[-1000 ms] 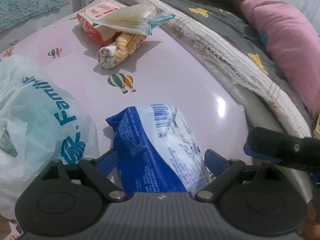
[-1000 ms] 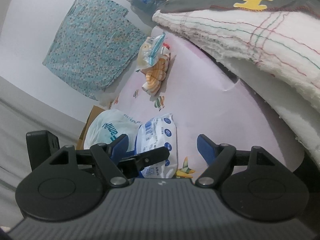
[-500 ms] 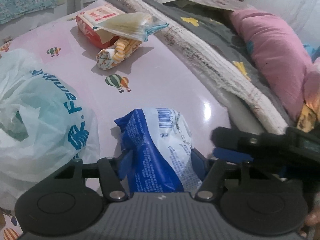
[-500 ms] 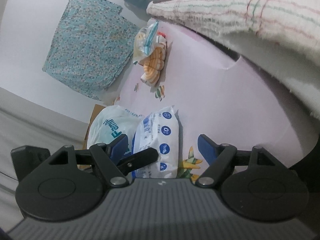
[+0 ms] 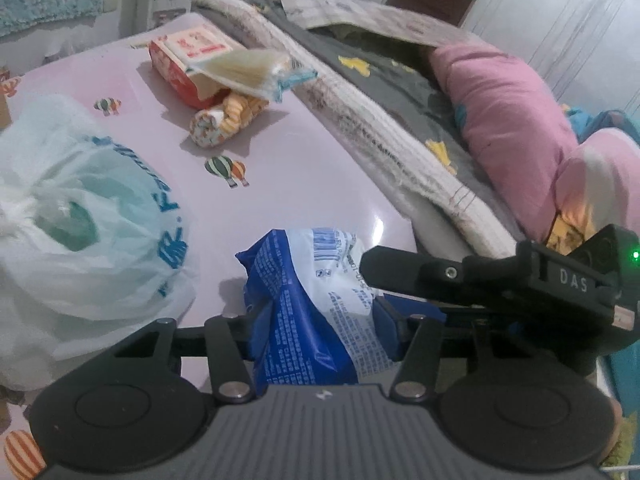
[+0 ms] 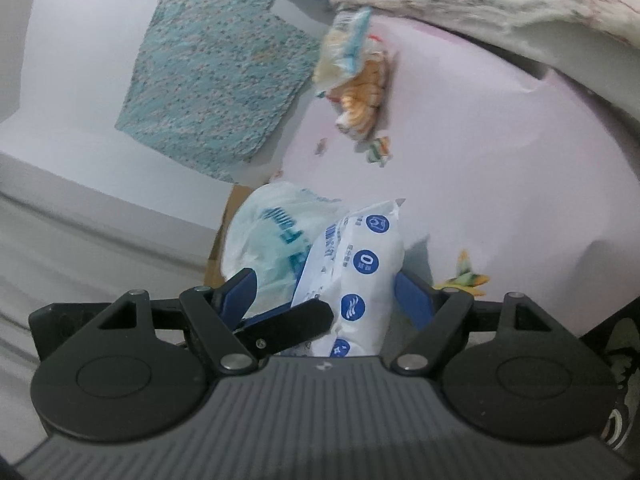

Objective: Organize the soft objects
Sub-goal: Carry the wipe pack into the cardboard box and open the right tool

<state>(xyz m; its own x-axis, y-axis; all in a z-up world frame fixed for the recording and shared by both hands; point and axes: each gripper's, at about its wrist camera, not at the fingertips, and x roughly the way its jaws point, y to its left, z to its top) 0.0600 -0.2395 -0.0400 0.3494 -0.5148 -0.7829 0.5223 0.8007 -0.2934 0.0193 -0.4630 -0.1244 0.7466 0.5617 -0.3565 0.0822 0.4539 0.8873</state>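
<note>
Left tongs (image 5: 320, 326) closing on blue-white barcoded packet (image 5: 320, 304), right tongs (image 6: 324, 292) spread, "Famil" lettering on white bag (image 5: 80, 216).

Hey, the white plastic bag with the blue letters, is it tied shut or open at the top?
Tied shut. In the left wrist view the plastic bag has its neck gathered into a twisted knot at the left edge.

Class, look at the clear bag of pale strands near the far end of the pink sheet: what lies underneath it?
Under the clear bag lie a red and white packet and an orange-striped rolled cloth. The bag covers part of each, so anything else beneath stays hidden.
</note>
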